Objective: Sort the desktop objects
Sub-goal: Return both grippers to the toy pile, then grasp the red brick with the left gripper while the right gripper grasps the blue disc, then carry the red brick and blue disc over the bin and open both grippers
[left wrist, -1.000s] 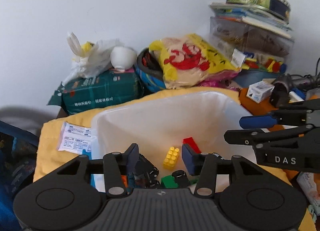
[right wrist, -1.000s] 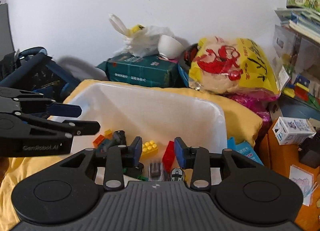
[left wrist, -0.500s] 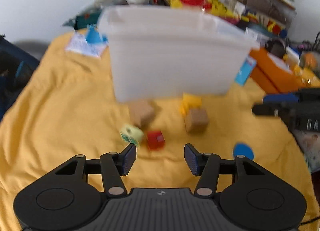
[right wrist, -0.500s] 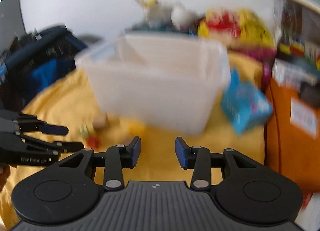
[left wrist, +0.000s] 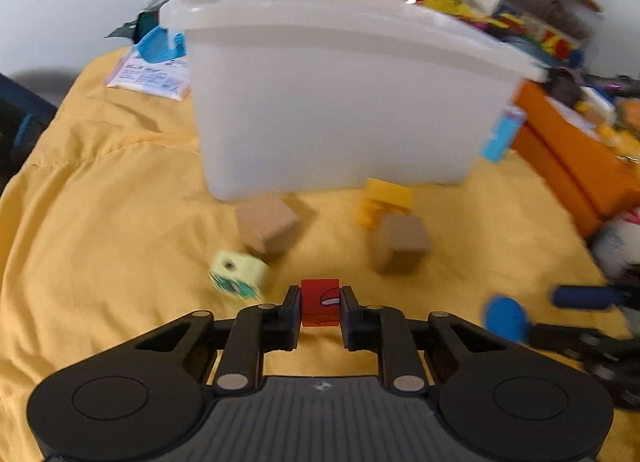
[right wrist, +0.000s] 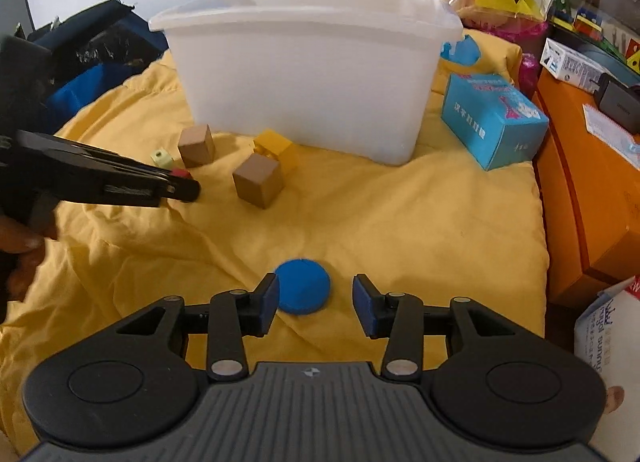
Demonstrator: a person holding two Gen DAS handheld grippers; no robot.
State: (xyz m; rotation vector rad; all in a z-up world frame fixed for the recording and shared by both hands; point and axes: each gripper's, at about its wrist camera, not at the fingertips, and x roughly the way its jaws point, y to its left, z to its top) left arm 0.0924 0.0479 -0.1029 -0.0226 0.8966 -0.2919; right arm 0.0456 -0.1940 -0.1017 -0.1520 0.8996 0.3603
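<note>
A small red cube [left wrist: 320, 302] lies on the yellow cloth [left wrist: 100, 246]. My left gripper [left wrist: 320, 312] is closing, its pads against the cube's two sides. The right wrist view shows that gripper [right wrist: 182, 183] low over the cloth, with the red cube [right wrist: 181, 173] at its tip. A flat blue disc [right wrist: 303, 286] lies between the fingers of my right gripper [right wrist: 315, 294], close to the left pad and touching neither. That gripper's jaws are opening. In the left wrist view the blue disc [left wrist: 506, 318] and right gripper [left wrist: 572, 314] sit at the right edge, blurred.
A white plastic bin [right wrist: 304, 81] stands behind. Before it lie two brown cubes [right wrist: 196, 145] [right wrist: 258, 179], a yellow block [right wrist: 276, 147] and a pale green cube [right wrist: 162, 157]. A blue carton [right wrist: 492, 125] and an orange box [right wrist: 588, 181] border the right.
Both grippers dropped from above the bin to the cloth in front of it. The left gripper went from open to shut on the red cube. The right gripper widened around the blue disc.
</note>
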